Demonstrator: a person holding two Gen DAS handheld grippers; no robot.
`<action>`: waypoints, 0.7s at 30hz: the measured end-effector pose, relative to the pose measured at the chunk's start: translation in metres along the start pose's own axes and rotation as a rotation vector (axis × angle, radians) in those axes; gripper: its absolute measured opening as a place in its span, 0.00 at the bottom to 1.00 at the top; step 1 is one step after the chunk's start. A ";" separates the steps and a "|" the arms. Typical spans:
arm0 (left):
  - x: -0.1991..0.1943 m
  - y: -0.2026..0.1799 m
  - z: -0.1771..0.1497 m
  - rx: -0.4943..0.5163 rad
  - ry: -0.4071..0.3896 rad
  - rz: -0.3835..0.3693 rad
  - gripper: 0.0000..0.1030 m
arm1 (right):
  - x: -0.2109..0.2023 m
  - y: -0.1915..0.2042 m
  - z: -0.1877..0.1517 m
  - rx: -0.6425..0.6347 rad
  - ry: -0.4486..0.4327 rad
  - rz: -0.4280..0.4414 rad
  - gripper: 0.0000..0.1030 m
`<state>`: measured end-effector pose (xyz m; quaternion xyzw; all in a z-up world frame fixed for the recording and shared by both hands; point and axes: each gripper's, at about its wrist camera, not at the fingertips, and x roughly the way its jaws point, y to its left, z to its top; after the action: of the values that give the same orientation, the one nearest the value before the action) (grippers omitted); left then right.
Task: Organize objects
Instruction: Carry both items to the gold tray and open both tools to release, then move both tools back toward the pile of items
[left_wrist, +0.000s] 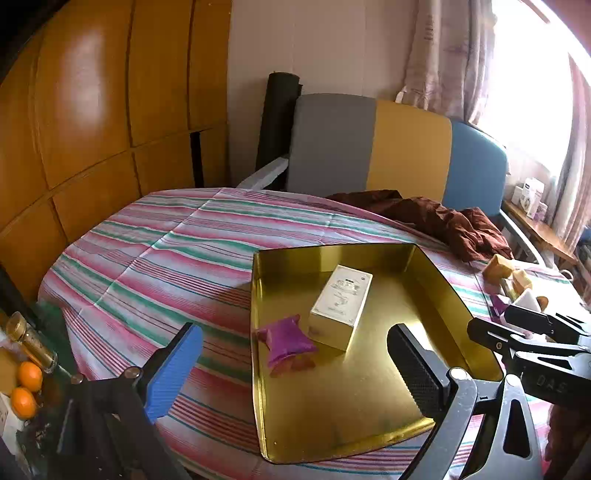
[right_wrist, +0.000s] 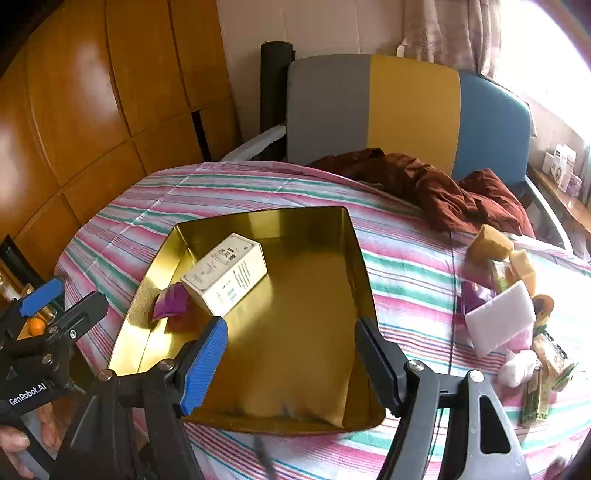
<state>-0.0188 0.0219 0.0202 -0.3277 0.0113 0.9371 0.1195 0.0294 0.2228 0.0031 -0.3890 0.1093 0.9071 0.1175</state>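
A gold metal tray (left_wrist: 369, 398) lies on the striped bedspread and also shows in the right wrist view (right_wrist: 303, 350). In it are a cream box (left_wrist: 341, 301) (right_wrist: 225, 273) and a purple pouch (left_wrist: 286, 338) (right_wrist: 171, 301) beside the box. My left gripper (left_wrist: 295, 369) is open and empty, above the tray's near left part. My right gripper (right_wrist: 291, 350) is open and empty, above the tray's near edge. A pile of loose items lies right of the tray: a white sponge block (right_wrist: 500, 317), tan blocks (right_wrist: 489, 242), a white wad (right_wrist: 519, 365) and green packets (right_wrist: 535, 398).
A brown cloth (right_wrist: 436, 184) lies crumpled near the grey, yellow and blue headboard (right_wrist: 373, 107). Wooden wardrobe panels (left_wrist: 92, 129) stand at left. Two oranges (left_wrist: 26, 387) and a gold-capped bottle (left_wrist: 31, 343) sit beside the bed at lower left. A side shelf with boxes (right_wrist: 561, 166) is at right.
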 end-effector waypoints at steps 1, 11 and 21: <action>0.000 -0.002 -0.001 0.005 0.002 -0.001 0.98 | 0.000 -0.003 -0.002 0.005 0.003 -0.001 0.70; 0.000 -0.022 -0.007 0.063 0.013 -0.028 0.98 | -0.007 -0.026 -0.017 0.045 0.009 -0.017 0.70; -0.008 -0.047 -0.010 0.149 -0.013 -0.025 0.98 | -0.012 -0.043 -0.024 0.068 0.007 -0.028 0.70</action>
<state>0.0037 0.0647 0.0198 -0.3118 0.0763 0.9342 0.1556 0.0661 0.2550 -0.0089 -0.3896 0.1351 0.8998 0.1429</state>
